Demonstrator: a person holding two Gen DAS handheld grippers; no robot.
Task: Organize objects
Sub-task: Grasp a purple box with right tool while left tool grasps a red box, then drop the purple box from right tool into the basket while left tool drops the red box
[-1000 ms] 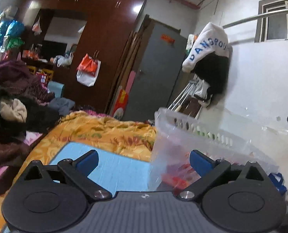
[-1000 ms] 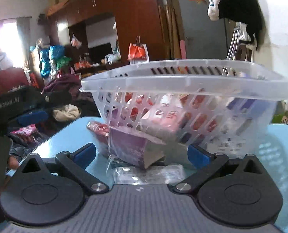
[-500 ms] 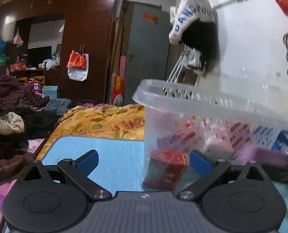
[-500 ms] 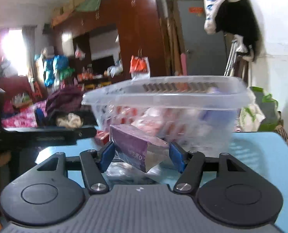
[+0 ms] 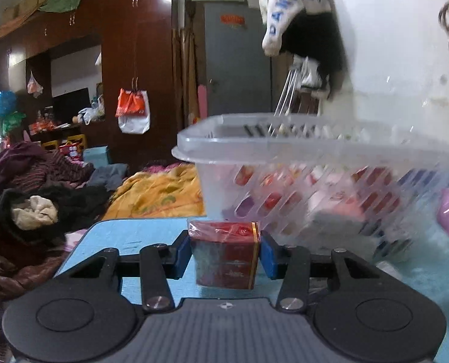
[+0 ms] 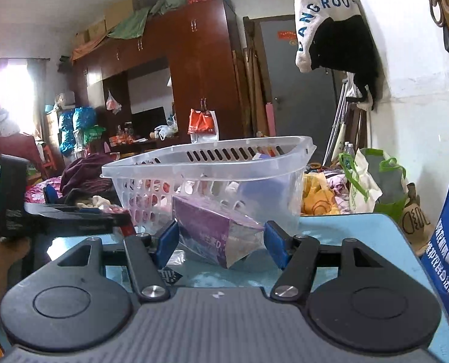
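Boxes first, then the basket; you've got one in each gripper, so the job now is lifting both clear of the blue table [image 5: 139, 233] and dropping them over the rim. Your left gripper [image 5: 226, 249] has just been closing and its pads now pinch the red box [image 5: 224, 257] on both sides; the right gripper [image 6: 221, 239] closed a moment sooner and clamps the purple box [image 6: 215, 233]. Go up before you go forward, I'd say; the clear basket [image 6: 206, 163] sits right behind both boxes and its rim is higher than your fingertips, so a flat push would likely shove it across the table.

Looks-wise: the red box is upright, wrapped in shiny film with a gold band near the top, and stands just in front of the basket's slotted wall; the film could make it slippery, so keep the squeeze steady. The purple box is tilted, one flap at its near corner hanging open, grabbed across its width; I'd keep that open end from pointing down. The basket already holds a jumble of red, pink and purple packs, so aim for a gap; don't bump your two grippers together over the rim.
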